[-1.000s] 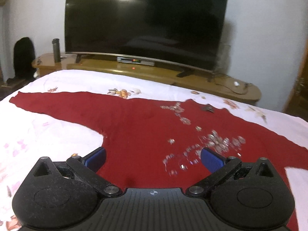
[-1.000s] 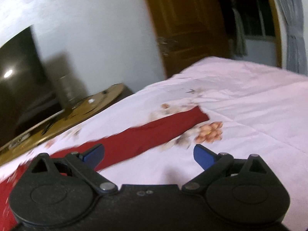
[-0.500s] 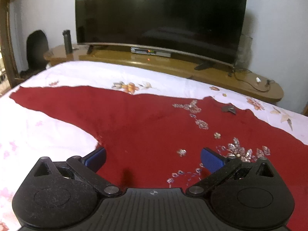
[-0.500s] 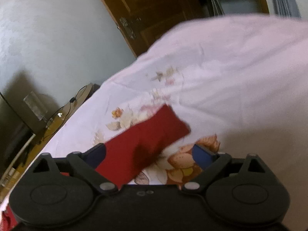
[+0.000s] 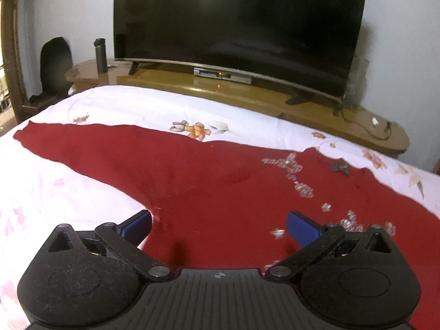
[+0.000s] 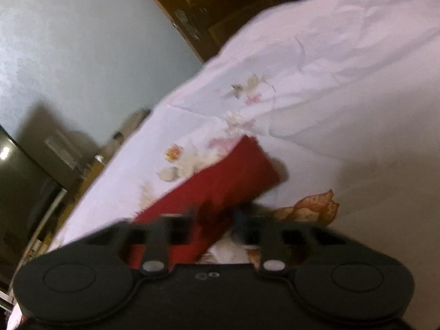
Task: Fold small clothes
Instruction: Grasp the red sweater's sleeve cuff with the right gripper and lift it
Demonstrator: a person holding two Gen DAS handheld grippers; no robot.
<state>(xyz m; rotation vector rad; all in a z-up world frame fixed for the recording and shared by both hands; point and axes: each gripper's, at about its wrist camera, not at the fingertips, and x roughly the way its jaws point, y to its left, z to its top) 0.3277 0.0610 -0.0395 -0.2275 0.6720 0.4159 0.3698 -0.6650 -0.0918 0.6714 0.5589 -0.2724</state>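
Sleeve (image 6: 220, 189) between right gripper (image 6: 214, 217) fingers

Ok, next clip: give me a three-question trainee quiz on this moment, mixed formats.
1. True or false: the left gripper is shut on the red garment.
2. Multiple choice: what has the right gripper closed on? A) the floral bedsheet only B) the red sleeve C) nothing
3. Fill in: behind the bed, on the wooden stand, stands a large curved ____.

Key: 1 false, its jaws stand wide open above the cloth. 2 B. 3 television.
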